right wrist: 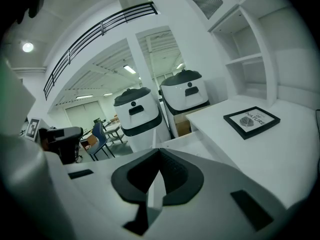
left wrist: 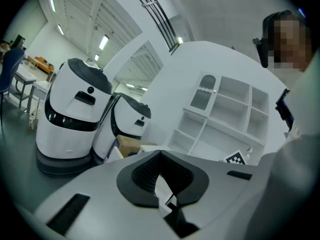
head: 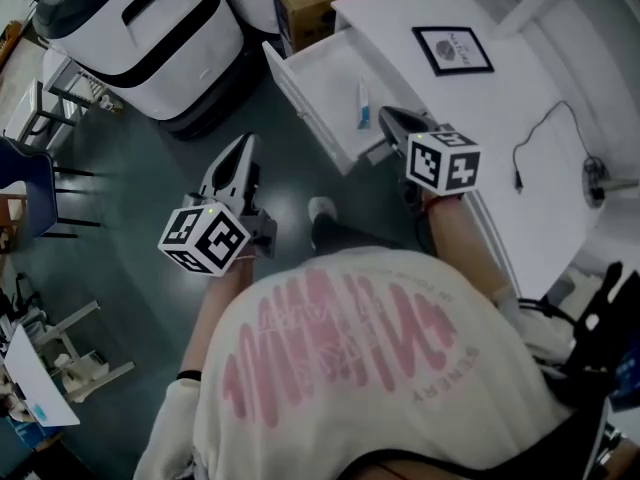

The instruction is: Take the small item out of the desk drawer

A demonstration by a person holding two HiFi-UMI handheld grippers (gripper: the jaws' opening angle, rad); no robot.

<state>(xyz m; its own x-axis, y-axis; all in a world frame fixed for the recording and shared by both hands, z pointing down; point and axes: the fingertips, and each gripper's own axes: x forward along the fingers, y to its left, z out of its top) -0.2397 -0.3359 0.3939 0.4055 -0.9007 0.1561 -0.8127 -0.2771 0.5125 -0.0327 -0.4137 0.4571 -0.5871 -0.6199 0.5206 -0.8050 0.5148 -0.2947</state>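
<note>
The white desk drawer (head: pixel 318 93) stands pulled open at the desk's left side. A small blue-and-white tube (head: pixel 363 104) lies inside it, near its right wall. My right gripper (head: pixel 390 118) hovers at the drawer's near right corner, just beside the tube, jaws shut with nothing between them. In the right gripper view the right gripper (right wrist: pixel 160 154) points over the desk edge. My left gripper (head: pixel 240 148) hangs over the floor, left of the drawer and apart from it. Its jaws meet and hold nothing, as the left gripper (left wrist: pixel 160 155) shows in its own view.
A framed picture (head: pixel 452 50) and a black cable (head: pixel 540 138) lie on the white desk (head: pixel 500 98). Two white robots (head: pixel 140 28) and a cardboard box (head: pixel 320 3) stand beyond the drawer. Chairs (head: pixel 25 183) line the left side. White shelves (left wrist: pixel 225 114) rise behind the desk.
</note>
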